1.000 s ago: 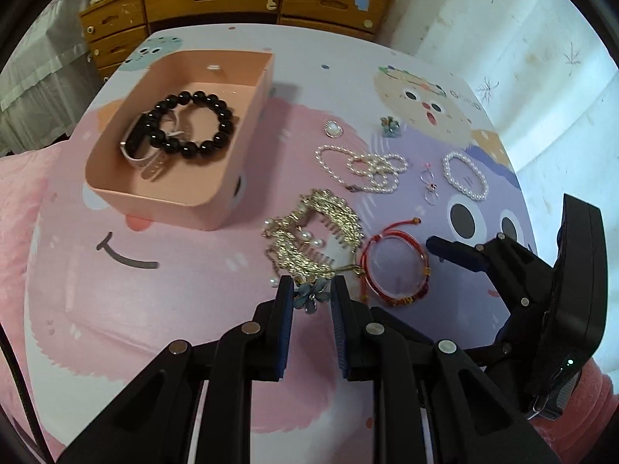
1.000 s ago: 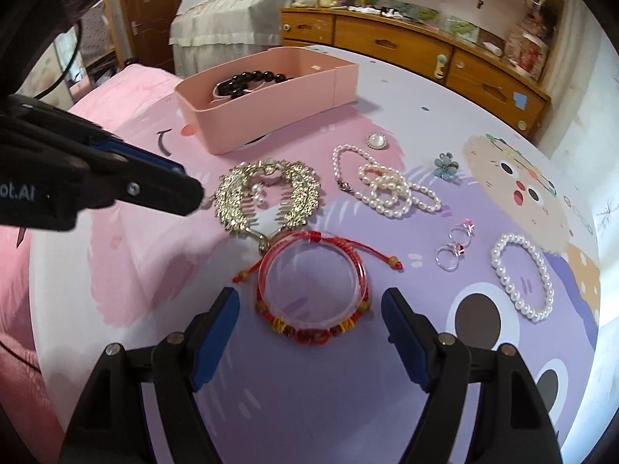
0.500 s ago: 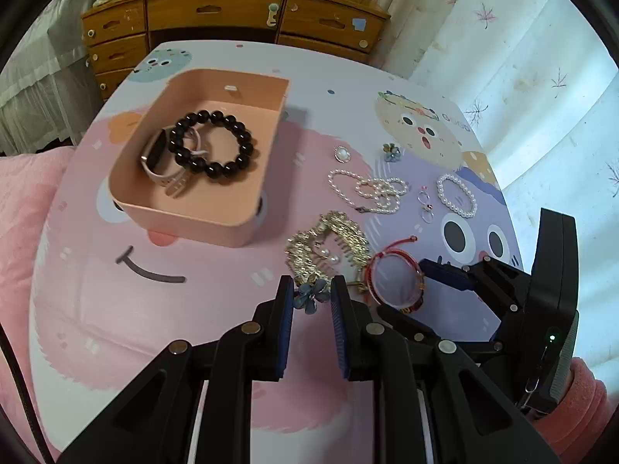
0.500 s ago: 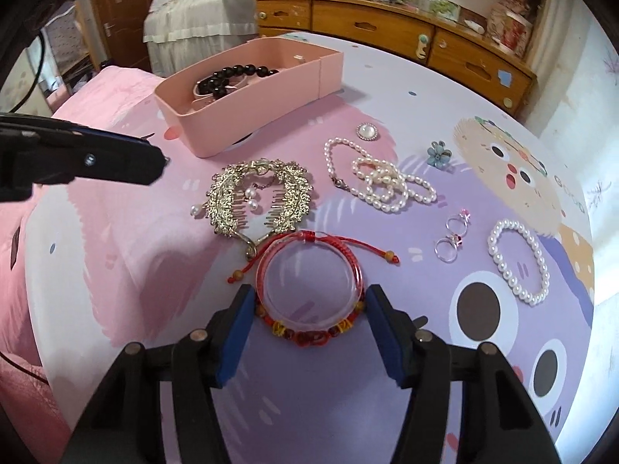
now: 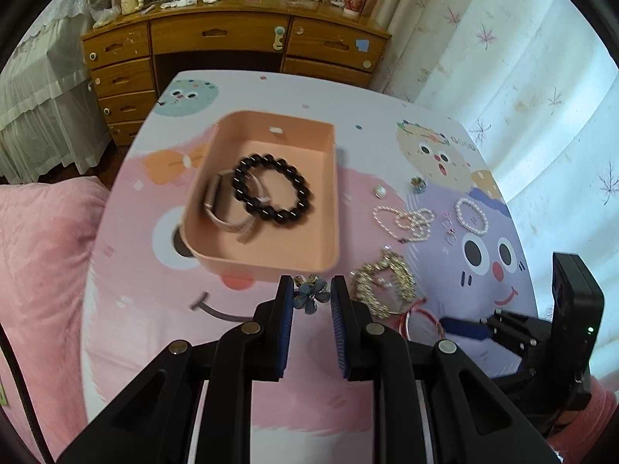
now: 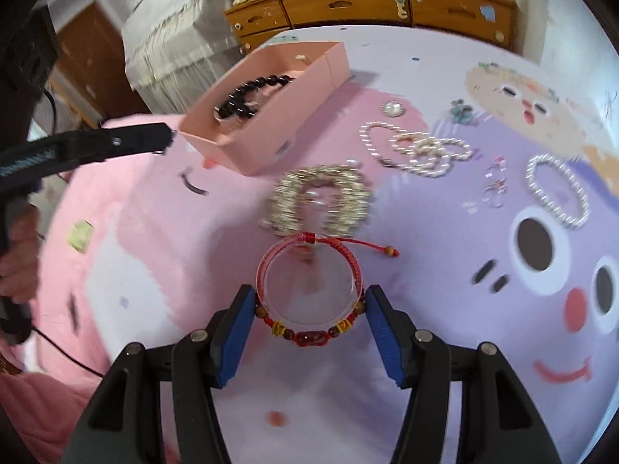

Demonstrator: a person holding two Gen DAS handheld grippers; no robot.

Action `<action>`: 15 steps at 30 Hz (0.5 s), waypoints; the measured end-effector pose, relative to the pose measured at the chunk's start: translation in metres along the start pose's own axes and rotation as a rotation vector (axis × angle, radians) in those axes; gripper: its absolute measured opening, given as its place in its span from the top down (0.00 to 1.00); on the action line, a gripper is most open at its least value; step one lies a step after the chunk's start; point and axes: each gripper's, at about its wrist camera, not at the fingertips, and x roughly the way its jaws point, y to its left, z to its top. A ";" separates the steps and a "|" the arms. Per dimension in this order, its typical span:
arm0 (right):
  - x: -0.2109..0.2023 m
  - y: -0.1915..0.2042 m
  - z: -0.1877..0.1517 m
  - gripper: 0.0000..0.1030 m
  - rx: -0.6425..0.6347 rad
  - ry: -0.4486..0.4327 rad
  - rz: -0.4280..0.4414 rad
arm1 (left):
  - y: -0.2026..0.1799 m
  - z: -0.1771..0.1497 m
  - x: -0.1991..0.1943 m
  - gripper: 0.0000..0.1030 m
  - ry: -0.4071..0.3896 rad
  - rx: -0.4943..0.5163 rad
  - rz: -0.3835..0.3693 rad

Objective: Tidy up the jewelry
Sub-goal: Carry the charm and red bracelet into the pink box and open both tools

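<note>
While the left gripper (image 5: pixel 312 298) pinches a blue flower (image 5: pixel 308 298), the right gripper (image 6: pixel 309 311) clamps the red bracelet (image 6: pixel 309 290)

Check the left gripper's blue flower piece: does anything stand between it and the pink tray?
Nothing visible does. The left gripper is shut on the blue flower piece, just short of the pink tray's near wall. Inside, the black bead bracelet and a watch leave bare floor.

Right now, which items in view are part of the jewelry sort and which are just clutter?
Job:
- pink tray
- blue flower piece in left gripper
- red bracelet in right gripper
- gold hair comb
- pearl necklace
- pearl bracelet

Lying about:
- wooden dresser
- pink blanket
</note>
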 end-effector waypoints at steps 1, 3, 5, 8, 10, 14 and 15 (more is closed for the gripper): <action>0.000 0.006 0.002 0.43 0.014 -0.009 0.025 | 0.004 0.002 -0.002 0.83 -0.005 0.001 0.000; 0.001 0.019 0.007 0.43 0.037 -0.034 0.077 | 0.012 0.007 -0.006 0.83 -0.014 0.004 -0.002; 0.002 0.031 0.014 0.43 0.051 -0.064 0.117 | 0.018 0.013 -0.009 0.83 -0.029 0.013 -0.003; 0.006 0.050 0.028 0.43 0.063 -0.113 0.178 | 0.027 0.023 -0.013 0.83 -0.050 0.031 0.001; 0.005 0.061 0.042 0.43 0.061 -0.159 0.204 | 0.032 0.031 -0.017 0.83 -0.073 0.038 -0.002; 0.004 0.077 0.063 0.43 0.044 -0.230 0.195 | 0.041 0.045 -0.021 0.83 -0.120 0.032 -0.008; 0.003 0.079 0.067 0.43 0.040 -0.245 0.190 | 0.043 0.049 -0.021 0.83 -0.128 0.024 -0.017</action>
